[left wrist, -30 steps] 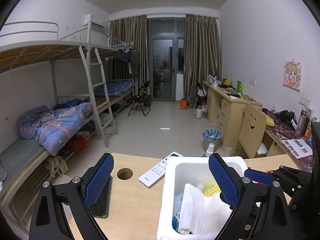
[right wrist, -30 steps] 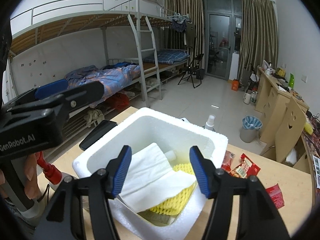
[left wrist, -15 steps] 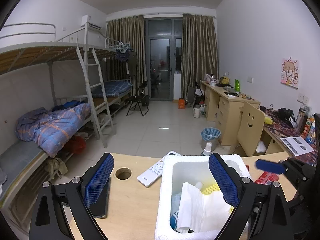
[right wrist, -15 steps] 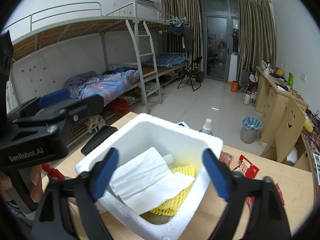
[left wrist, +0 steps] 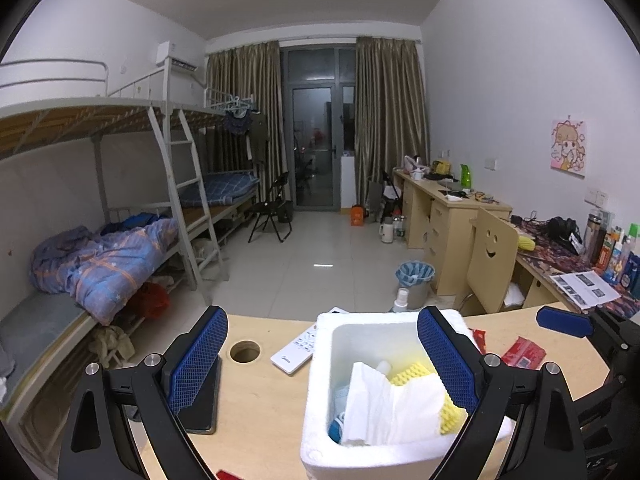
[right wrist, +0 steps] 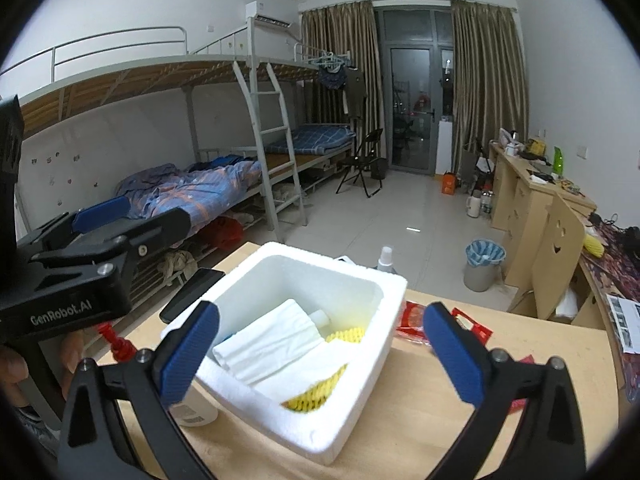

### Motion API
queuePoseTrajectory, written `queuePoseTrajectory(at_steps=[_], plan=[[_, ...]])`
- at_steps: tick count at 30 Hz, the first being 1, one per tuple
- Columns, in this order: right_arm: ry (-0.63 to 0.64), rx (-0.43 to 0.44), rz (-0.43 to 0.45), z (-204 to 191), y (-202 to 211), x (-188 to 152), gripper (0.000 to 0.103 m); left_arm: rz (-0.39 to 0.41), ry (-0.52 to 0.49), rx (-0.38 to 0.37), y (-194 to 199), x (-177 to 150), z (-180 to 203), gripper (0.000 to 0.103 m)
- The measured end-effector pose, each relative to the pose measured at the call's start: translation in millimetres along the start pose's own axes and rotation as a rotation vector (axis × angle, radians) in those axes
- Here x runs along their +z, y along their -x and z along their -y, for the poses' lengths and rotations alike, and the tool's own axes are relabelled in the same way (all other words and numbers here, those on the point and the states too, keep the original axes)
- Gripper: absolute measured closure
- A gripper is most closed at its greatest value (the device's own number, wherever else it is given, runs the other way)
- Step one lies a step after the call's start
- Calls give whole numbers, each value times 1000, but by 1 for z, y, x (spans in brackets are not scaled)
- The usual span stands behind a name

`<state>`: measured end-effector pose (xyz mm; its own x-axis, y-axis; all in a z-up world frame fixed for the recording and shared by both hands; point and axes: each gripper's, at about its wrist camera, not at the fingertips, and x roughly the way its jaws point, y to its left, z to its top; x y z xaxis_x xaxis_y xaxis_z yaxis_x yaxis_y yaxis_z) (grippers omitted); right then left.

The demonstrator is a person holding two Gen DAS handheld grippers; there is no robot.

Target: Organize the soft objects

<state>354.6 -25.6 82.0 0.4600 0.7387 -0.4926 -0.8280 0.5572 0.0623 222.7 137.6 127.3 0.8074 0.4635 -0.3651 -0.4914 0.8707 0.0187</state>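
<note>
Tongs first: the right gripper now stands spread wide, its blue pads flanking the foam box with nothing between them. A second ago those pads were much closer together, just over the tissue; half a second ago they were already parting. The left gripper is spread as well and empty, as it was in both earlier frames, its right pad over the box's right side and its left pad over the phone.

Inside the box lies the white tissue, loosely folded, on top of the yellow foam net; a small white bottle pokes out behind the tissue, and something blue shows at the bottom in the left view. The tissue sits where it did a second ago, only now free of the pads.

The box rests on the wooden table. Left of it in the left view are a white remote, just beside the box's far corner, a round cable hole, and the dark phone lying flat. Red snack packets lie on the table to the right of the box, close to its wall. A spray bottle stands beyond the box's far edge. In the right view the box has slipped a little lower and farther from the camera than before, showing more bare table in front.
</note>
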Motion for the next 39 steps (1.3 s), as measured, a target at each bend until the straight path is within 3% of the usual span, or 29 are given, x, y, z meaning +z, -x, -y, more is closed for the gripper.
queuePoseTrajectory(at_steps=[19, 32, 39], plan=[[-20, -34, 91, -13, 83, -20, 0, 77, -51, -35, 97, -11, 19, 3], [-50, -47, 129, -19, 107, -41, 0, 91, -58, -44, 126, -33, 15, 0], [-57, -42, 142, -22, 115, -52, 0, 106, -60, -90, 136, -43, 14, 0]])
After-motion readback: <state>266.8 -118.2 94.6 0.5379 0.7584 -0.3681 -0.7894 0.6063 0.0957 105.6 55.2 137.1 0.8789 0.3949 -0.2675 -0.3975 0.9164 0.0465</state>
